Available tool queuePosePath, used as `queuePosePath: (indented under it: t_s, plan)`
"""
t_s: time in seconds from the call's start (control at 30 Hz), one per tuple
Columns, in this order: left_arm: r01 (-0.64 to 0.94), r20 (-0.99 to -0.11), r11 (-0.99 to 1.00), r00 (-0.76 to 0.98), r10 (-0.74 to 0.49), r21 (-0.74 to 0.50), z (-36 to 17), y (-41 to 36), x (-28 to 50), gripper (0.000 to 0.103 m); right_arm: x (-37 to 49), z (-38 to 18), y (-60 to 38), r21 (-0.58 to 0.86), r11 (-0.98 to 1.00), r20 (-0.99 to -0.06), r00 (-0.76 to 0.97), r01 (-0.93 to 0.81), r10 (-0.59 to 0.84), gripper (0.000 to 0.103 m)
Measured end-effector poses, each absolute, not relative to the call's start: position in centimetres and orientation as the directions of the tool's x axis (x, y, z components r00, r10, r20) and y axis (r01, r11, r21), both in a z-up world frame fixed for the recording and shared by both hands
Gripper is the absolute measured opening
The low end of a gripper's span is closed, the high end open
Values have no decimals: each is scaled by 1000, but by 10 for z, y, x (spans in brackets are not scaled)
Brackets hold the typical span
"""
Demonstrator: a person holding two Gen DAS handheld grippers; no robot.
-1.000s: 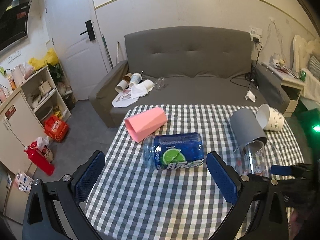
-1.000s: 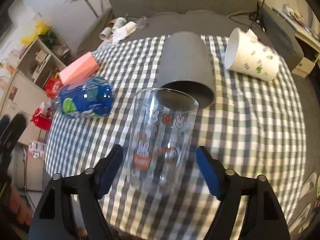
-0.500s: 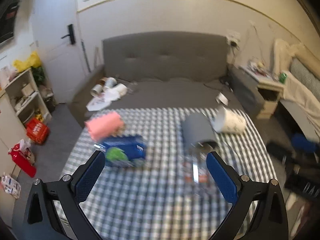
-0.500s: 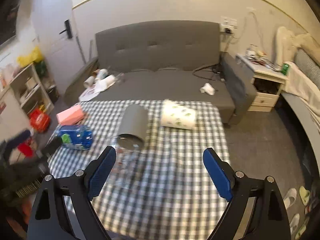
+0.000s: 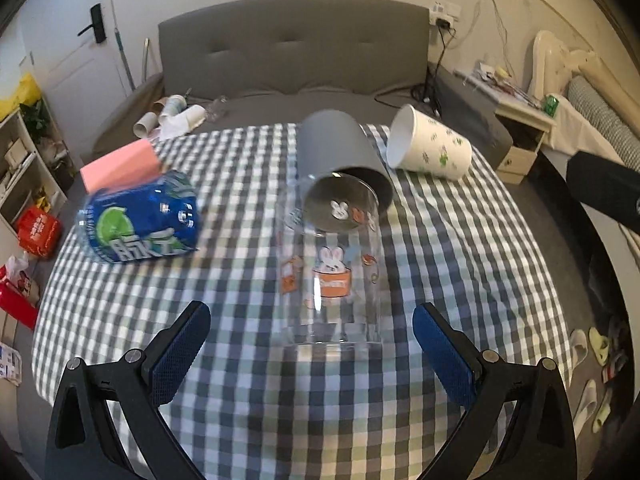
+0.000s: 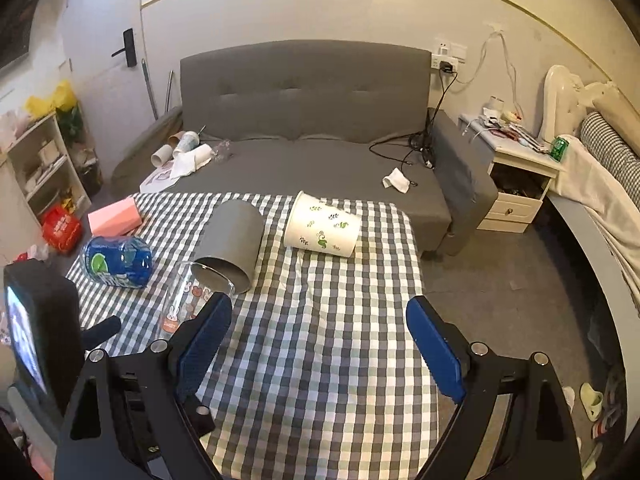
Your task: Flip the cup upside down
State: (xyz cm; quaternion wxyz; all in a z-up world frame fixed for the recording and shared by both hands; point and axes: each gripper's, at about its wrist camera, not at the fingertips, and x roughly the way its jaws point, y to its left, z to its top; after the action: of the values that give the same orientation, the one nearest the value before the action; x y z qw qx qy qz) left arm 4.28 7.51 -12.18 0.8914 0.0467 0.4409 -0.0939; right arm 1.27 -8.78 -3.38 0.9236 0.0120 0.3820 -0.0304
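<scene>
A clear glass cup with rabbit prints [image 5: 330, 268] stands upright on the checked tablecloth [image 5: 460, 248], mouth up. My left gripper [image 5: 312, 356] is open just in front of it, one finger on each side, not touching. In the right wrist view the glass [image 6: 188, 300] is at the left, partly behind my left finger. My right gripper [image 6: 320, 344] is open and empty, drawn back over the table's right part.
A grey cup [image 5: 340, 160] lies on its side just behind the glass. A white leaf-print cup [image 5: 430, 144] lies at the back right. A blue bottle [image 5: 140, 220] and a pink block [image 5: 120, 164] lie at the left. A sofa [image 6: 304, 120] stands behind the table.
My right gripper let go of the glass and pulled back to the right. My left gripper swung right and now brackets the glass.
</scene>
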Motion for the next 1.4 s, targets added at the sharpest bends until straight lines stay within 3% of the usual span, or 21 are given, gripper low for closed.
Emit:
queuePosePath:
  t_s: [0.1, 0.13, 0.2, 0.33, 0.77, 1.4]
  plan:
    - [237, -802, 972, 580, -146, -6, -128, 69, 45, 101, 16, -39, -91, -4, 998, -714, 698, 64, -48, 89]
    - [247, -803, 969, 576, -153, -7, -129, 67, 45, 96, 17, -39, -92, -7, 998, -716, 696, 65, -50, 89]
    - [270, -816, 963, 557, -153, 4, -135, 63, 46, 77, 18, -40, -94, -18, 997, -715, 697, 71, -63, 89]
    - [286, -838, 958, 531, -127, 36, -144, 60, 47, 62, 19, -38, -99, -3, 997, -710, 701, 82, -60, 89]
    - [321, -820, 947, 546, -172, 16, -108, 75, 38, 61, 15, -34, -93, 8, 997, -706, 707, 74, -47, 89]
    - [292, -825, 956, 547, -145, 26, -88, 100, 65, 60, 13, -35, -85, -5, 999, -711, 702, 48, -37, 89]
